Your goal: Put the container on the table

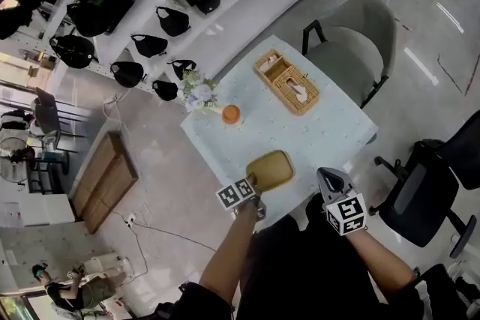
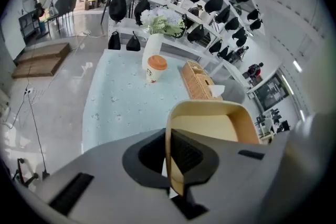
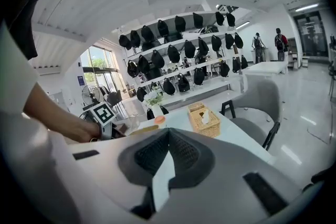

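A tan, shallow container (image 1: 271,170) with rounded corners is over the near part of the table (image 1: 322,133), which has a pale blue cloth. My left gripper (image 1: 253,183) is shut on the container's near rim. In the left gripper view the rim of the container (image 2: 210,126) runs edge-on between the closed jaws of the left gripper (image 2: 169,139). Whether its base touches the cloth I cannot tell. My right gripper (image 1: 328,177) hovers at the table's near right edge. In the right gripper view the right gripper (image 3: 167,140) is shut with nothing in it.
On the table stand a wicker tissue box (image 1: 289,82), an orange-lidded cup (image 1: 231,114) and a vase of flowers (image 1: 199,94). A grey chair (image 1: 352,49) stands behind the table and a black office chair (image 1: 431,187) to the right. Shelves of black bags (image 1: 150,4) lie beyond.
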`<action>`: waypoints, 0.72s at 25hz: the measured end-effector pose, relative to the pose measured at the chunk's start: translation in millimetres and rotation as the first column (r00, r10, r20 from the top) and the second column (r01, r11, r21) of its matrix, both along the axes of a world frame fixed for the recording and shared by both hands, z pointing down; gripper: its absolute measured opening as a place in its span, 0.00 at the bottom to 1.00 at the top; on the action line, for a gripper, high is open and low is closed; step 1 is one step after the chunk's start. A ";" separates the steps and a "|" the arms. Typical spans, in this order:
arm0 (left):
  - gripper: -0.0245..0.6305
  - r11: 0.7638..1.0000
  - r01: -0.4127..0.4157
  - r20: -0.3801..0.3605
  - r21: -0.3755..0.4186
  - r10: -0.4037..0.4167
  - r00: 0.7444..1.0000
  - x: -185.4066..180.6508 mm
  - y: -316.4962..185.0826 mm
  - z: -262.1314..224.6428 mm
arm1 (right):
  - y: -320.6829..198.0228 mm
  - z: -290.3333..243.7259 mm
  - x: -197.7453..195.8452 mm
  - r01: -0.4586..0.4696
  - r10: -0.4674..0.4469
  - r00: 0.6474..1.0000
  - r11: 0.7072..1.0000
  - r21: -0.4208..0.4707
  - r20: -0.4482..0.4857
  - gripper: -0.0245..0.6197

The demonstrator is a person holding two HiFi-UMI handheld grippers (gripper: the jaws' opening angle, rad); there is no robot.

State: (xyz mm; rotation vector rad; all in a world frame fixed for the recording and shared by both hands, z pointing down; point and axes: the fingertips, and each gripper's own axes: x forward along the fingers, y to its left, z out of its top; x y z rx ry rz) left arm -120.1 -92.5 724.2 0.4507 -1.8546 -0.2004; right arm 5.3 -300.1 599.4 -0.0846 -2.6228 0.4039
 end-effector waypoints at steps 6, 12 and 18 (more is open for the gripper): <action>0.05 0.999 0.031 0.016 -0.025 -0.031 0.999 -32.4 -4.9 15.0 | 4.5 21.8 -16.9 0.025 -0.025 0.999 1.000 0.001 -0.044 0.04; 0.05 0.995 0.102 -0.038 -0.005 -0.102 0.994 -55.5 -16.4 43.2 | 5.3 26.2 -47.8 0.069 -0.067 0.996 0.997 0.038 -0.051 0.04; 0.05 0.989 0.145 -0.049 0.013 -0.144 0.988 -86.5 -30.9 62.0 | -2.9 30.7 -74.7 0.099 -0.098 0.994 0.995 0.017 -0.054 0.04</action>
